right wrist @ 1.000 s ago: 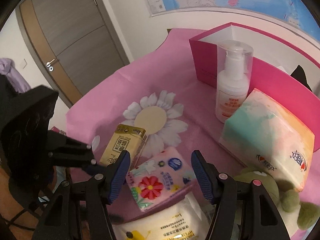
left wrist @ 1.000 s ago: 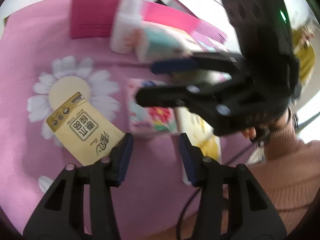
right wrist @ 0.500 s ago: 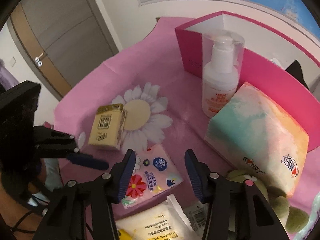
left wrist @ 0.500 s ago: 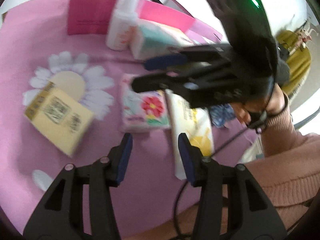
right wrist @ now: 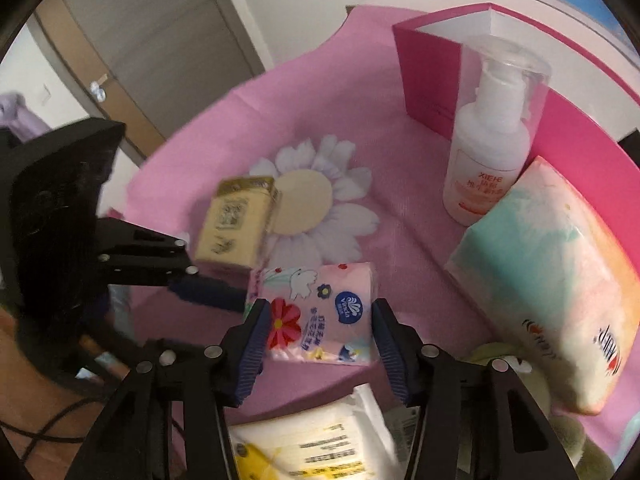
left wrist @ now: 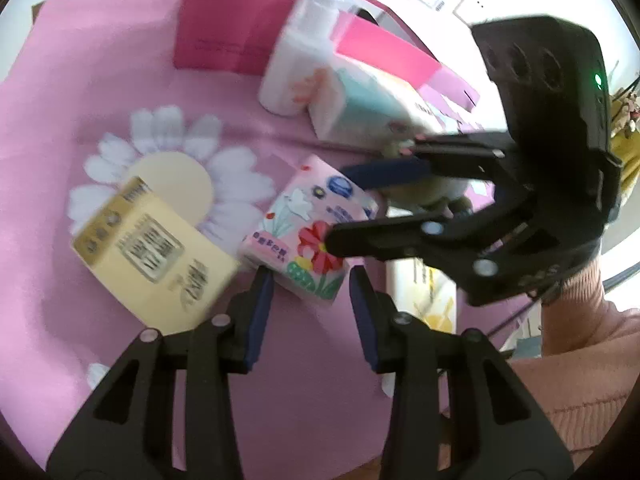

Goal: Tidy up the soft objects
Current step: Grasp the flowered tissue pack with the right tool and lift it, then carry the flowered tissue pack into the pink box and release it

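My right gripper (right wrist: 318, 326) straddles the floral pink tissue pack (right wrist: 320, 316), which lies on the pink daisy-print cloth (right wrist: 248, 128); its blue pads sit at the pack's two sides, though I cannot tell whether they press it. My left gripper (left wrist: 310, 300) hovers at the near edge of the same pack (left wrist: 308, 236), its jaws parted with nothing between them after just closing somewhat. The yellow tissue pack (left wrist: 152, 256) lies just left of the floral one. Farther off, a white pump bottle (right wrist: 486, 160) stands before the magenta box (right wrist: 424, 72), and a pastel tissue pack (right wrist: 548, 276) leans to the right.
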{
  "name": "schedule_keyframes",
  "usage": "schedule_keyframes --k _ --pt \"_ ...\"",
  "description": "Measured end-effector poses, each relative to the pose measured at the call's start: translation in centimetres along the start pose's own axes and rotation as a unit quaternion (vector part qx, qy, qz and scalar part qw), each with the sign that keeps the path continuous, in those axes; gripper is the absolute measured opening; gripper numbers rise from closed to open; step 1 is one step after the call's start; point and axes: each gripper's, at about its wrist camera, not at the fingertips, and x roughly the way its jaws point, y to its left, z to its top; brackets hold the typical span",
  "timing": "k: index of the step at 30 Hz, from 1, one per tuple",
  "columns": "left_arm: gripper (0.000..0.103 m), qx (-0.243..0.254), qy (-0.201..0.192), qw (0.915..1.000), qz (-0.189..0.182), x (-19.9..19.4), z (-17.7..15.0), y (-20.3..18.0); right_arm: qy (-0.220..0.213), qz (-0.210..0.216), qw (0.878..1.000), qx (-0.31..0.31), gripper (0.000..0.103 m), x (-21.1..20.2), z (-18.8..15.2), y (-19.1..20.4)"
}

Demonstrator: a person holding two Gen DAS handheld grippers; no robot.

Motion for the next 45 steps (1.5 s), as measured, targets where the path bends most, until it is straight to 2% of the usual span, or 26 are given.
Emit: schedule_keyframes --k 7,13,16,20,24,29,33,37,45 --pt "0.042 0.002 -0.031 0.9994 0.015 -2.2 1.7 0.8 -0.064 0.035 0.996 0.049 0.051 -2.0 -0.4 -0.3" --pt "0.042 0.032 -0.079 0.9959 0.030 -5.6 3.9 -1.0 -0.126 0.047 0.989 0.065 0.051 -4.7 0.4 -0.4" --pt "0.042 0.055 -0.111 0.9916 0.038 -7.2 5.2 -2.4 -0.162 0.055 0.983 0.066 0.051 -7.2 1.2 -0.5" --pt "0.042 0.088 -0.151 0.9832 0.053 -9.1 8.5 -4.5 -0.209 0.049 0.975 0.060 0.051 -10.5 2.6 -0.7" --pt "0.042 0.107 -0.177 0.9754 0.076 -8.5 12.2 -5.9 -0.252 0.039 0.965 0.061 0.051 -12.9 4.7 -1.7" --pt "0.042 0.101 -0.169 0.9773 0.077 -6.8 17.0 -5.2 -0.279 0.039 0.956 0.079 0.051 -14.1 7.1 -4.6" --pt "0.042 0.089 -0.150 0.9816 0.076 -4.9 19.5 -4.3 -0.284 0.038 0.953 0.097 0.051 -13.7 8.4 -7.2" --pt "0.042 0.079 -0.131 0.9852 0.077 -2.7 21.5 -3.1 -0.277 0.034 0.953 0.117 0.051 -12.9 9.8 -9.9" --pt "0.042 0.062 -0.092 0.9892 0.096 1.8 24.3 -1.3 -0.255 0.054 0.949 0.179 0.051 -9.8 11.2 -14.9"
